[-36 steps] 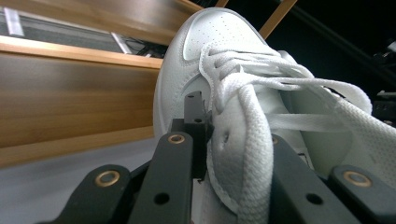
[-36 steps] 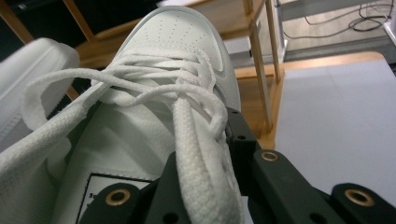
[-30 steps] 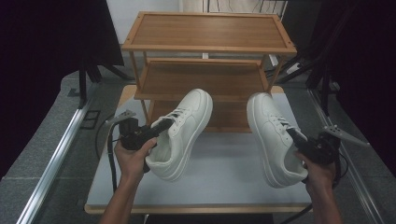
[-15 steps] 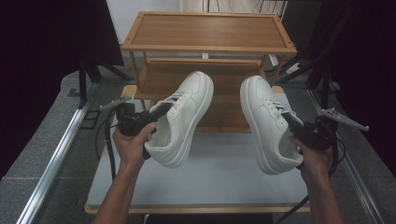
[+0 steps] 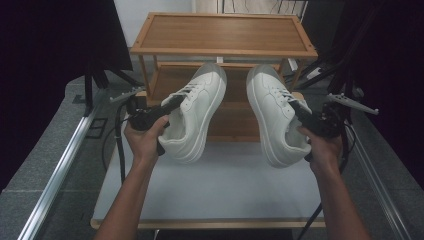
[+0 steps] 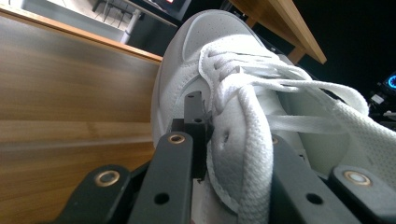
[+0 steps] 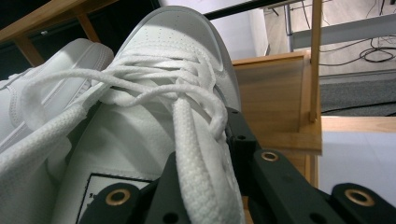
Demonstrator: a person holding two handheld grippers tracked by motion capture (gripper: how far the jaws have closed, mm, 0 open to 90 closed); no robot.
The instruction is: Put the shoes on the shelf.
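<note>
Two white lace-up sneakers hang in the air in front of a wooden shoe rack (image 5: 225,32). My left gripper (image 5: 172,104) is shut on the side wall of the left sneaker (image 5: 200,115), beside the laces. In the left gripper view its jaws clamp the upper of that left sneaker (image 6: 196,51), with a lace lying across the left gripper (image 6: 224,140). My right gripper (image 5: 298,111) is shut on the outer side of the right sneaker (image 5: 272,117). In the right gripper view the right sneaker (image 7: 173,42) sits between the jaws, toe pointing at the rack. Both toes reach the rack's middle shelf (image 5: 175,82).
The white table (image 5: 225,195) lies below the sneakers. The rack has a top shelf and lower shelves behind the shoes. Black stands and cables (image 5: 117,145) flank the table. A metal rail (image 5: 55,175) runs along the floor at the left.
Both hands have lifted the sneakers off the table and carried them forward toward the rack. The toes now tilt up in front of the middle shelf.
</note>
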